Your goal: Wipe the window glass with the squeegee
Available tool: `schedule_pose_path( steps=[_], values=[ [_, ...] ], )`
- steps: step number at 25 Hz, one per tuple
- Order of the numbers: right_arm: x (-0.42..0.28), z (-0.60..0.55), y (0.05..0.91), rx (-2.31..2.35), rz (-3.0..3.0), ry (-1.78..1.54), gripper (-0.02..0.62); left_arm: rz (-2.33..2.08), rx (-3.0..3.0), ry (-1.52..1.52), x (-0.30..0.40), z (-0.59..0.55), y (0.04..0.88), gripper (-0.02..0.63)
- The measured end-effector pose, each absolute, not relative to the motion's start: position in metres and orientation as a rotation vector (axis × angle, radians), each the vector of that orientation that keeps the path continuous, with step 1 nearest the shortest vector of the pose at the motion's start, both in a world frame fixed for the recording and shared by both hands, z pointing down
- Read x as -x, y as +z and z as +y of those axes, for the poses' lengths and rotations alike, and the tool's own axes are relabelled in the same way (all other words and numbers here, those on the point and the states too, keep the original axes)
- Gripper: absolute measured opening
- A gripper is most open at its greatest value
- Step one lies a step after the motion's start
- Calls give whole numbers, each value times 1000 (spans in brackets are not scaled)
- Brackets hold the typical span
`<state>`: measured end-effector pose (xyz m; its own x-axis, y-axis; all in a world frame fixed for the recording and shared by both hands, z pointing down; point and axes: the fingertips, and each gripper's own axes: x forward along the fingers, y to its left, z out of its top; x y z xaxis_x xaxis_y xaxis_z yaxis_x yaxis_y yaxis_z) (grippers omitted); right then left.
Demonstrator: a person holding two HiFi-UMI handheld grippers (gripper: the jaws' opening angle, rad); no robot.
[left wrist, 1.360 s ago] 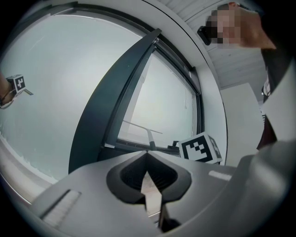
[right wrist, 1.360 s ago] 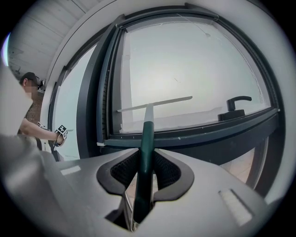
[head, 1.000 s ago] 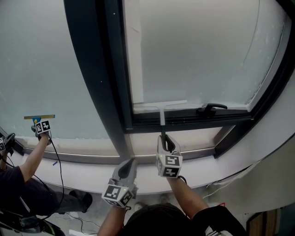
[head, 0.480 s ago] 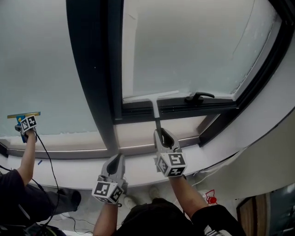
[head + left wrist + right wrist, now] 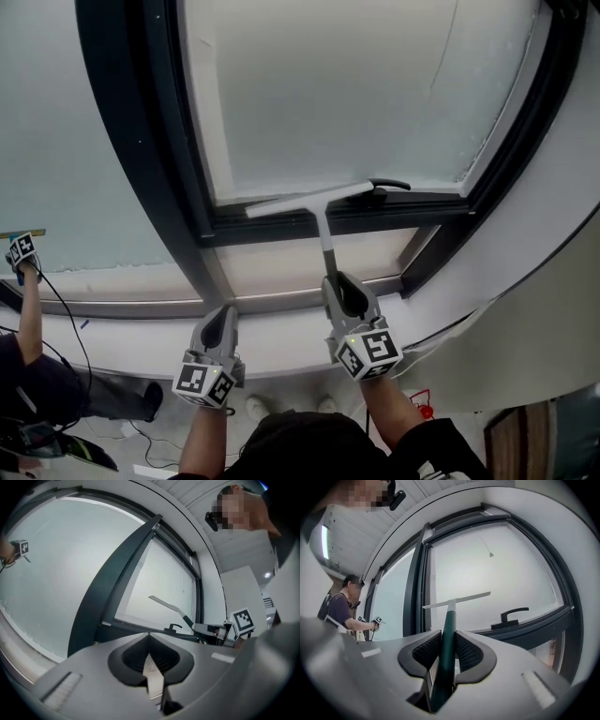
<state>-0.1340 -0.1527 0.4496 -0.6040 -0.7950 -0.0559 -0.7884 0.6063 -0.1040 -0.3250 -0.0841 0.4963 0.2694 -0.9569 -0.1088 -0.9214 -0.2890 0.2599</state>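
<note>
The squeegee has a pale blade [image 5: 309,199] and a dark green handle. The blade lies slightly tilted along the bottom edge of the window glass [image 5: 328,94], and its right end reaches the black window handle [image 5: 389,185]. My right gripper [image 5: 343,292] is shut on the squeegee's handle [image 5: 447,634], below the sill, with the blade [image 5: 457,599] straight ahead of it. My left gripper [image 5: 218,326] hangs to the left of it, shut and empty [image 5: 149,657]. From the left gripper view the squeegee [image 5: 164,604] shows at the right, against the glass.
A wide dark mullion [image 5: 131,141] splits the window from a second pane on the left. There another person [image 5: 344,606] holds a gripper [image 5: 21,251] to the glass. A pale sill [image 5: 281,337] runs under the frame. Cables lie on the floor below.
The squeegee blade has slid right along the lower edge of the glass, up to the window handle, and tilted. My left gripper stays shut beside it. The head view has swung to the right.
</note>
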Motion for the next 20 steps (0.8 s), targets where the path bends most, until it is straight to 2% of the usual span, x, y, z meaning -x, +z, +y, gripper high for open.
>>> schedule_pose_path(
  steps=[10, 20],
  values=[
    [15, -120, 462, 1125, 2819, -82, 98, -1941, -2349, -367, 242, -43, 488, -2],
    [-20, -92, 490, 1108, 2852, -154, 98, -1998, -2356, -295, 223, -10, 492, -2]
  ],
)
